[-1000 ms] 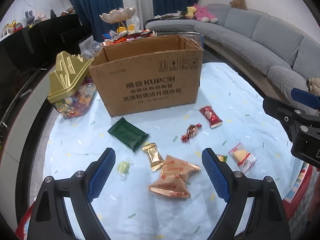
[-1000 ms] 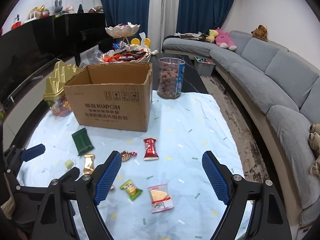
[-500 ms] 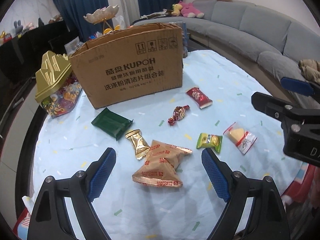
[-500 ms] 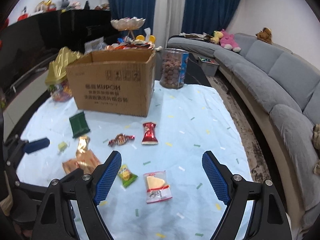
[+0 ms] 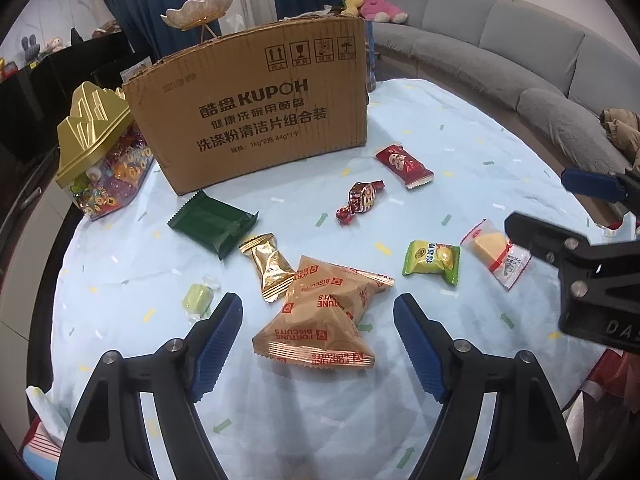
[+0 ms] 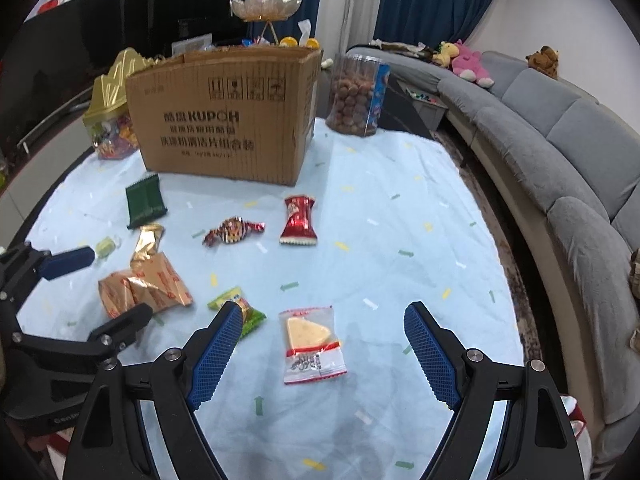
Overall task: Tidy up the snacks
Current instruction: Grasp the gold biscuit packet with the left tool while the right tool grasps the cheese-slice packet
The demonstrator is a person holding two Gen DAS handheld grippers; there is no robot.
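The desk [image 5: 460, 128], covered with a pale blue cloth, is seen with the cardboard box [image 5: 256, 108] standing at its far side; the inside of the box is hidden in both views, so what has been packed cannot be told. Left of the box a gold-lidded candy jar [image 5: 100, 156] is set, and to its right, in the right wrist view, a clear canister of round snacks [image 6: 358, 94]. Nearly all of the sorting is judged to be left, since every loose snack lies on the cloth. The fortune biscuit bags [image 5: 324, 316] are found nearest, directly ahead of the left claw [image 5: 318, 344], which is held wide open and empty. The dark green packet [image 5: 212, 224] lies near the box, the red packet [image 5: 404, 166] further right. The clear cheese packet [image 6: 310, 342] is framed by the right claw [image 6: 324, 354], likewise spread open with nothing gripped. The green-yellow packet [image 5: 432, 260], the gold wrapper [image 5: 272, 266], the twisted red candy [image 5: 360, 200] and the small pale green candy [image 5: 198, 300] are scattered between, none yet lifted
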